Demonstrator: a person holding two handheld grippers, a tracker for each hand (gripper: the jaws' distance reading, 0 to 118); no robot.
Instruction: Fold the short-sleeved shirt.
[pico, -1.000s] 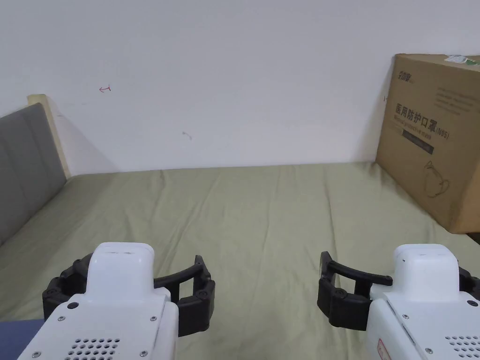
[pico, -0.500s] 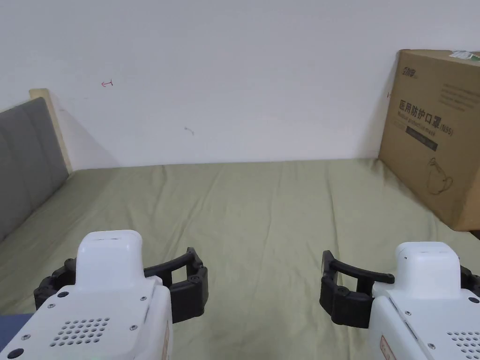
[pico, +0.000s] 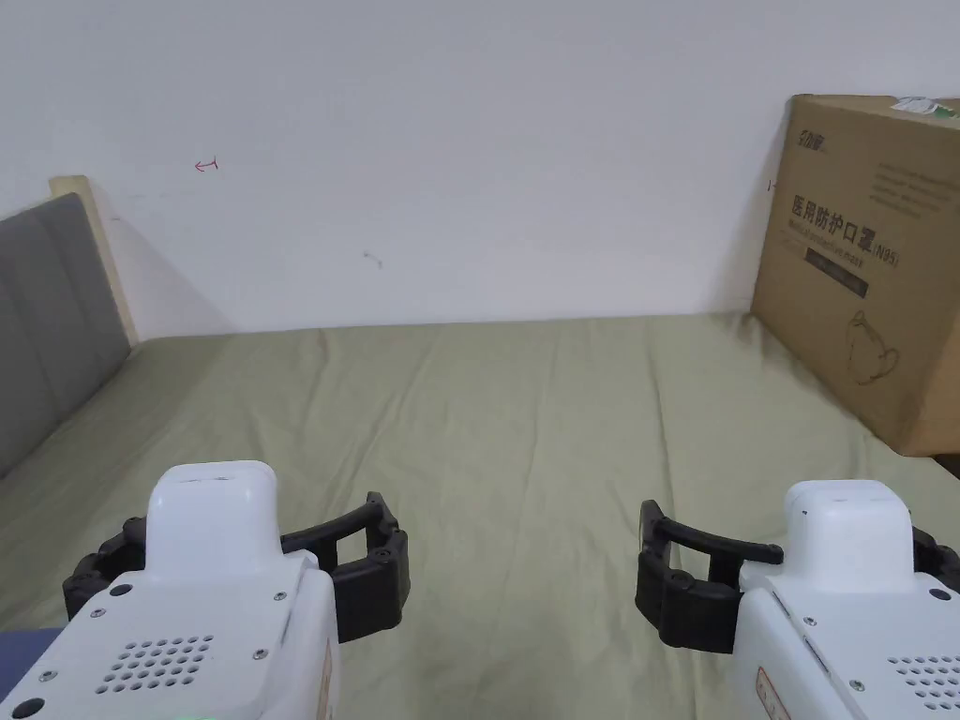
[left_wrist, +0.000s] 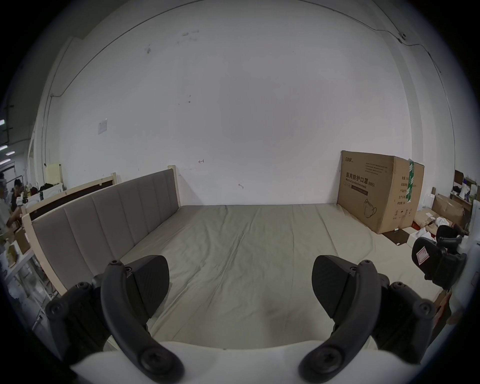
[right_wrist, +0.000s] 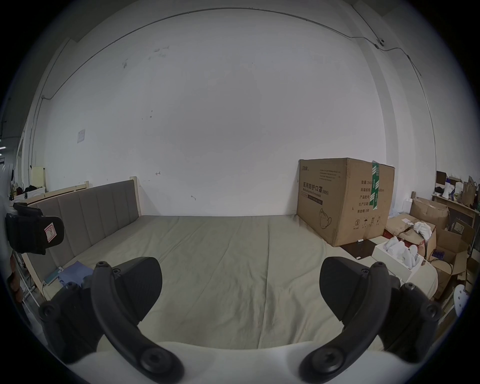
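Your shirt (right_wrist: 74, 272) was mostly hidden: a small patch of blue cloth lay on the bed (pico: 525, 422) near the headboard (pico: 47, 319), at about eight o'clock in the right gripper view, part of it behind that gripper's own finger. In the head view a blue sliver (pico: 23, 652) sat at the frame's lower left edge, cut off by the left gripper's white body; whether it was the same cloth could not be told. Its shape, sleeves and collar could not be made out.

You held the left gripper (left_wrist: 240, 283) low over the near part of the bed, pointing toward the wall at twelve o'clock. Its fingers (left_wrist: 153, 280) stood wide apart with nothing between them but bare sheet. In the head view it sat at seven o'clock, one finger partly behind the housing.

You held the right gripper (right_wrist: 240, 285) level beside it, at five o'clock in the head view, aimed the same way. Its fingers (right_wrist: 141, 285) were spread just as wide and gripped nothing. The two grippers stayed well apart, neither touching the sheet that could be seen.

A cardboard box (pico: 872, 262) stood on the bed's far right corner against the wall, at two o'clock, its right side cut off in the head view.
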